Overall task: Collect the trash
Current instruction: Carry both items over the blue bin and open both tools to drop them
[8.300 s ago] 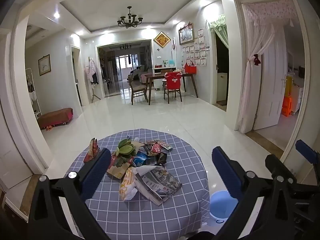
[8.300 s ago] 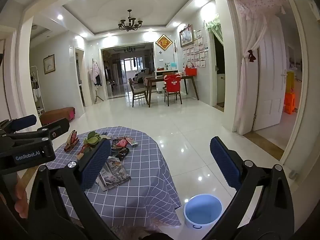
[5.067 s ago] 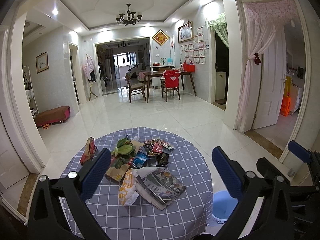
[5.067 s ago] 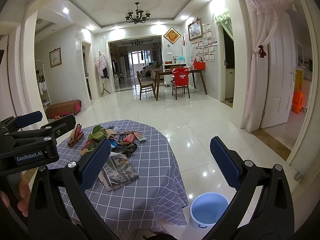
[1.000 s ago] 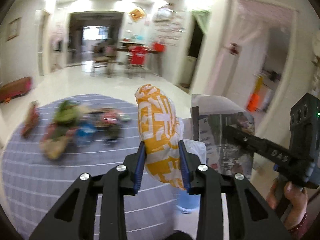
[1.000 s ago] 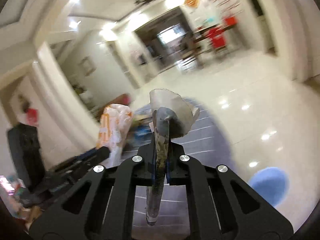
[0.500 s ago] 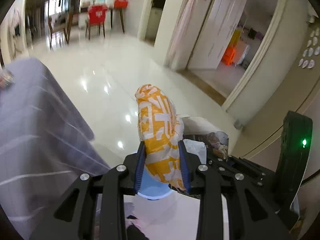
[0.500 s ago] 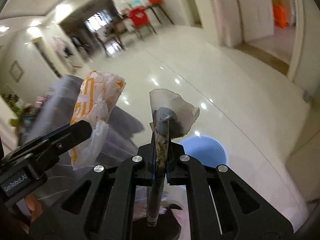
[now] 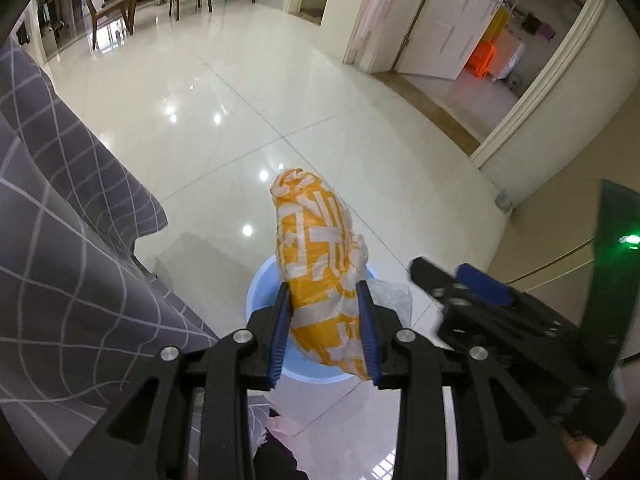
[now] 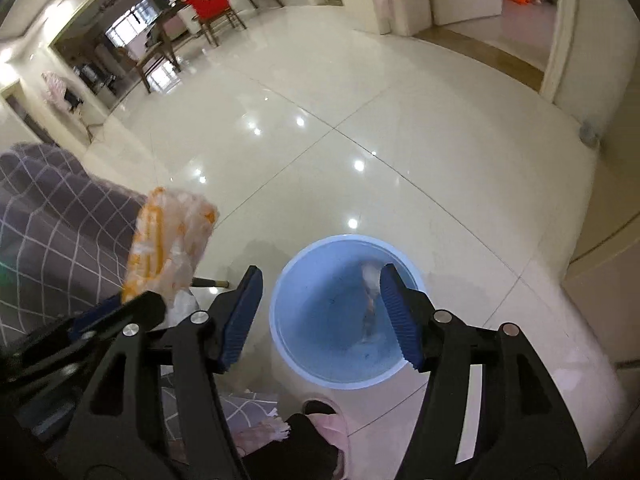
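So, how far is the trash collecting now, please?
Done: a crumpled paper piece lies in the round blue plastic bin; the right gripper above it is opening, nothing between its jaws. In hand: the left gripper pinches an orange-and-white plastic bag over the bin. Left: dropping that bag. The top of the grey checked tablecloth is out of view.

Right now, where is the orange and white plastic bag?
The orange and white plastic bag is clamped between the left gripper fingers, held above the blue bucket on the floor, beside the checked tablecloth.
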